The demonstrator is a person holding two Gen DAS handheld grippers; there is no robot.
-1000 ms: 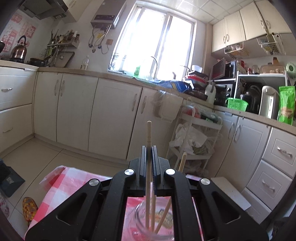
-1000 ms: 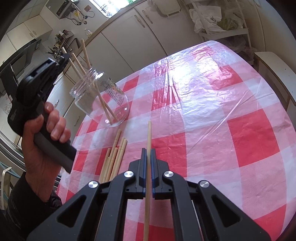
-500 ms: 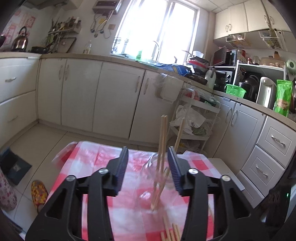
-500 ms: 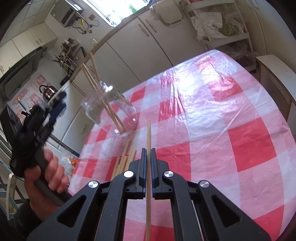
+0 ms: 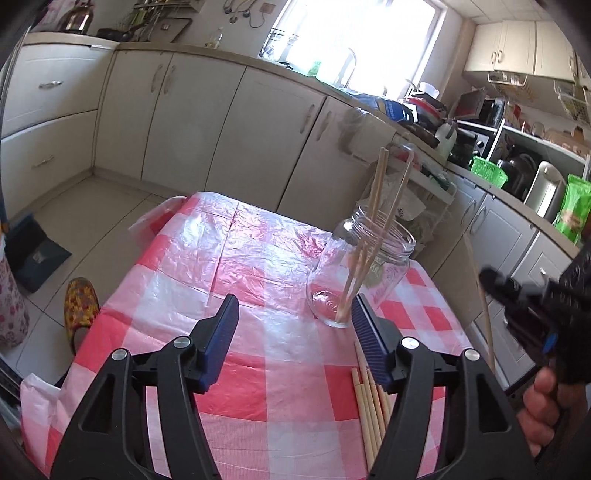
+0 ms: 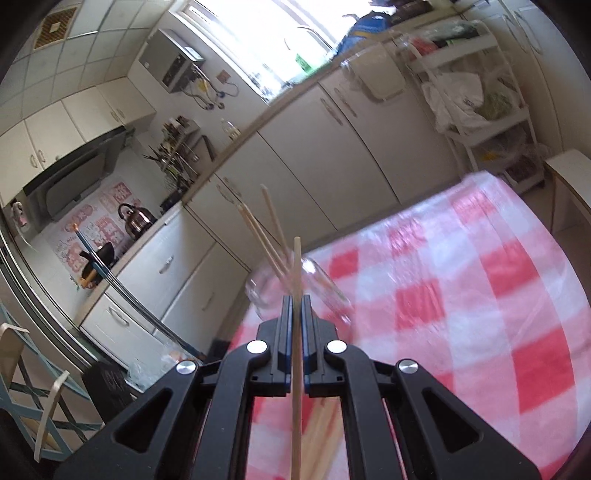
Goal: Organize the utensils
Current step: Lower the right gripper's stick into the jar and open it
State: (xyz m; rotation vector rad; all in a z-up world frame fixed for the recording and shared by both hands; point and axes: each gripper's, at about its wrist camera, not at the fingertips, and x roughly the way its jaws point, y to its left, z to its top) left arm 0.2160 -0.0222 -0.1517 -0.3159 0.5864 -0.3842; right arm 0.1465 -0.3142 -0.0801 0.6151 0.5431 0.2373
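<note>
Jar (image 5: 360, 273) holding chopsticks (image 5: 376, 206), kitchen cabinets (image 5: 207, 122) behind

A red-and-white checked tablecloth (image 5: 258, 373) under clear plastic covers the table. Cream cabinets (image 5: 221, 122) run beneath a counter below a bright window (image 5: 354, 33). A kettle (image 6: 135, 221) sits on the counter near the stove. A green basket (image 5: 489, 170) and a green packet (image 5: 574, 210) stand at right. A patterned slipper (image 5: 79, 306) lies on the tiled floor.
</note>
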